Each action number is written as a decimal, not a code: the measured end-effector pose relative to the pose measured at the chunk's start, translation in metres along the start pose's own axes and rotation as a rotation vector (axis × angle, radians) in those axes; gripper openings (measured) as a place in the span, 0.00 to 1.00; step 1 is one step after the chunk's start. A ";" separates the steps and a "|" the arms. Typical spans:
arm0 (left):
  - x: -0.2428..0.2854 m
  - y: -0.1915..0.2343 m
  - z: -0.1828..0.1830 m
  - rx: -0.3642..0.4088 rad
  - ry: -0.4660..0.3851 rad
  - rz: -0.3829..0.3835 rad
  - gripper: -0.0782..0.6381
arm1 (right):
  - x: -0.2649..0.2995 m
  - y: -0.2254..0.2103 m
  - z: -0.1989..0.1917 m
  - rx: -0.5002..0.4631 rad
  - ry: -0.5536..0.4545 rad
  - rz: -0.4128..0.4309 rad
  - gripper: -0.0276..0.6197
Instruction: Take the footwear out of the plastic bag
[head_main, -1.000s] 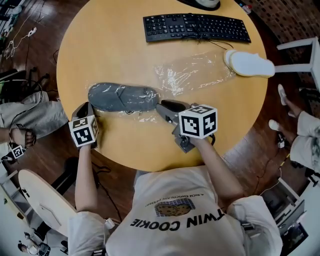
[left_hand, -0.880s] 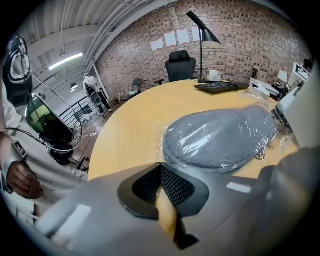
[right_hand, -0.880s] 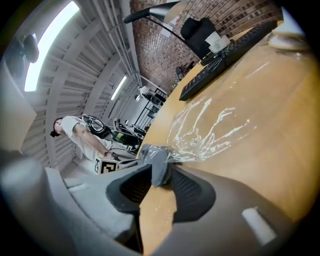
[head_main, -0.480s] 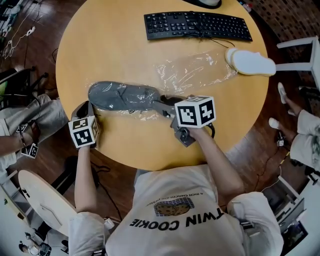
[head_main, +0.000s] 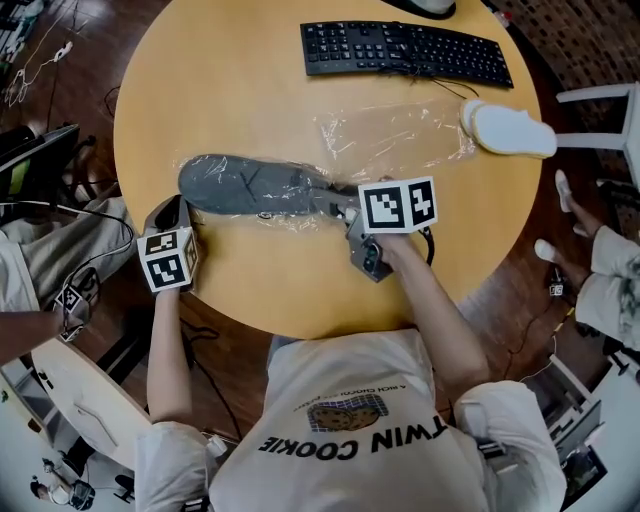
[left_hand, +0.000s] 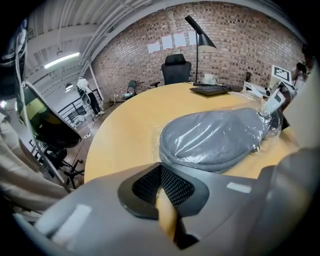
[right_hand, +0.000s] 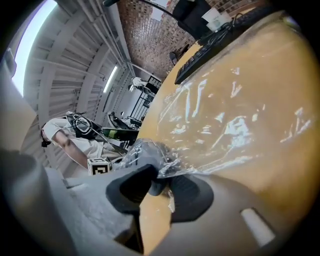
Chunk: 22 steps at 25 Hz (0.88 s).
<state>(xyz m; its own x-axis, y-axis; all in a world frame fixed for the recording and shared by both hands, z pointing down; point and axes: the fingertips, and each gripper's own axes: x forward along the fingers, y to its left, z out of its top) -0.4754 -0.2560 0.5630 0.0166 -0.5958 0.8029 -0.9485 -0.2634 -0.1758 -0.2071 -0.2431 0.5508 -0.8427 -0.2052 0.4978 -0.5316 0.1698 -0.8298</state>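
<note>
Biggest thing here is the round light-wood table (head_main: 250, 90), with the person in a white printed T-shirt (head_main: 350, 420) sitting at its near edge and a gripper in each hand. At the far side there's a black computer keyboard (head_main: 405, 50).

Just in front of the keyboard is a flat, crumpled clear plastic bag (head_main: 395, 130). A white slipper (head_main: 510, 130) lies at that bag's right end, right on the table's rim.

The grey soft slipper (head_main: 245, 185) is nearer the person, lying lengthwise left to right, and it's wrapped in its own thin see-through plastic bag (head_main: 290, 215). So the footwear isn't out yet.

The right gripper (head_main: 335, 200) comes in at the slipper's right end. In the right gripper view its claw (right_hand: 159, 177) is partly open. It's just been closing, and the pads are pinching the end of the grey slipper along with a bit of bunched-up plastic.

The left gripper (head_main: 172, 212) sits at the slipper's left end, close to the table edge. In the left gripper view its claw (left_hand: 161, 172) has the pads together with nothing visible in between. The bagged slipper (left_hand: 215, 140) lies just ahead of it and apart from it.
</note>
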 end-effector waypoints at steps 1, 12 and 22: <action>-0.001 0.001 0.000 -0.003 -0.004 0.004 0.11 | -0.001 0.000 0.000 0.005 -0.011 0.008 0.20; -0.001 0.003 0.000 -0.038 -0.010 0.036 0.11 | -0.031 -0.001 -0.011 0.139 -0.100 0.105 0.15; -0.001 0.002 -0.001 -0.069 -0.005 0.069 0.11 | -0.075 -0.013 -0.037 0.211 -0.163 0.163 0.14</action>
<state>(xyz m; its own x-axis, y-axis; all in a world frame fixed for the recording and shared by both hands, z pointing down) -0.4771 -0.2554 0.5626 -0.0484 -0.6147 0.7873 -0.9670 -0.1684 -0.1909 -0.1398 -0.1943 0.5338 -0.8814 -0.3461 0.3215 -0.3469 0.0124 -0.9378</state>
